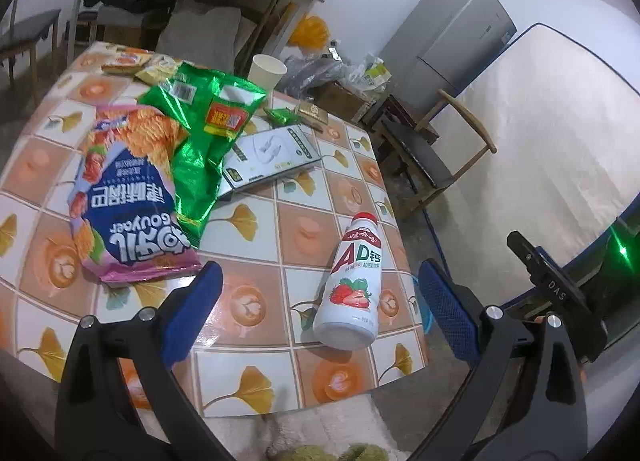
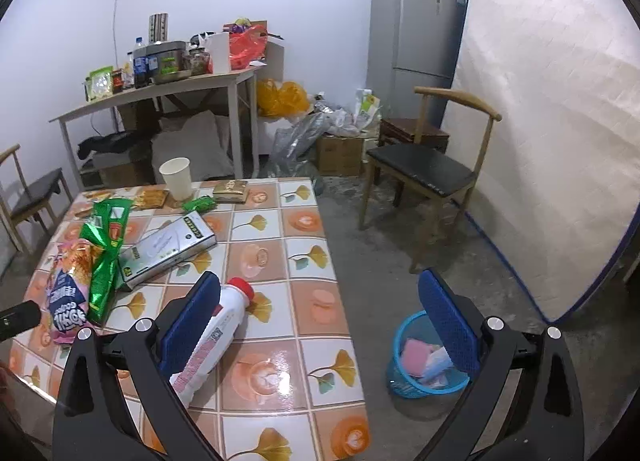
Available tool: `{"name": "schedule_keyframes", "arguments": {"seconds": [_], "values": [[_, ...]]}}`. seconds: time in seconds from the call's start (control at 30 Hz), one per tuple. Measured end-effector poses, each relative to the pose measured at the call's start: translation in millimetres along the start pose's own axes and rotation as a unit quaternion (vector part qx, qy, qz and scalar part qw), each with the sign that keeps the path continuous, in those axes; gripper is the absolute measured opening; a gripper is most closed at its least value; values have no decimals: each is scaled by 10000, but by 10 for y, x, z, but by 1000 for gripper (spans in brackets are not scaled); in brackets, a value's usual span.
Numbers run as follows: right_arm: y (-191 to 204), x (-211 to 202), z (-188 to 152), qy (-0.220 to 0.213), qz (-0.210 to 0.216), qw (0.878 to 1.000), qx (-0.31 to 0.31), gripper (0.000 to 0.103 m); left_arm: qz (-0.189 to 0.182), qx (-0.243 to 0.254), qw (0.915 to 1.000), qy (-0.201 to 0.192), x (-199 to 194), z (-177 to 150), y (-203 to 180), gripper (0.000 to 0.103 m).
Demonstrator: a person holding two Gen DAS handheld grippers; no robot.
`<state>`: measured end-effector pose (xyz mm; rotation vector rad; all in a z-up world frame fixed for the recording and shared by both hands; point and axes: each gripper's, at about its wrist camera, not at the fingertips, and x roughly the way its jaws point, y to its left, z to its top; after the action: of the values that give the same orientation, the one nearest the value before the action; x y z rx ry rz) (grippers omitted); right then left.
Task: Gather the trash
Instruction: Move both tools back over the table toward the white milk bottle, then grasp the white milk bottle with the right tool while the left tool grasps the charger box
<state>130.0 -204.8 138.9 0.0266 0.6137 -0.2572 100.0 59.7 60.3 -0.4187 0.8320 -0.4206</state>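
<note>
A white strawberry drink bottle (image 1: 352, 285) with a red cap lies on its side on the tiled table (image 1: 260, 237); the same bottle (image 2: 216, 337) shows in the right wrist view. My left gripper (image 1: 320, 309) hovers open above it with nothing held. My right gripper (image 2: 320, 325) is open too, and its left finger overlaps the bottle in the picture. A pink and blue snack bag (image 1: 128, 201), a green foil bag (image 1: 204, 129), a flat silver box (image 1: 272, 157) and a paper cup (image 1: 266, 71) lie farther back. A blue trash basket (image 2: 420, 361) stands on the floor beside the table.
A wooden chair (image 2: 424, 169) stands right of the table, before a leaning mattress (image 2: 552, 133) and a grey fridge (image 2: 412, 37). A cluttered side table (image 2: 160, 89) stands at the back wall. Small packets (image 2: 230, 191) lie at the table's far edge.
</note>
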Motion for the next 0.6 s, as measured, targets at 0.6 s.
{"name": "schedule_keyframes", "arguments": {"seconds": [0.6], "values": [[-170,788,-462,1753,2338,9429,1595,96,-233,953,9950,198,385,-244,-31,94]]}}
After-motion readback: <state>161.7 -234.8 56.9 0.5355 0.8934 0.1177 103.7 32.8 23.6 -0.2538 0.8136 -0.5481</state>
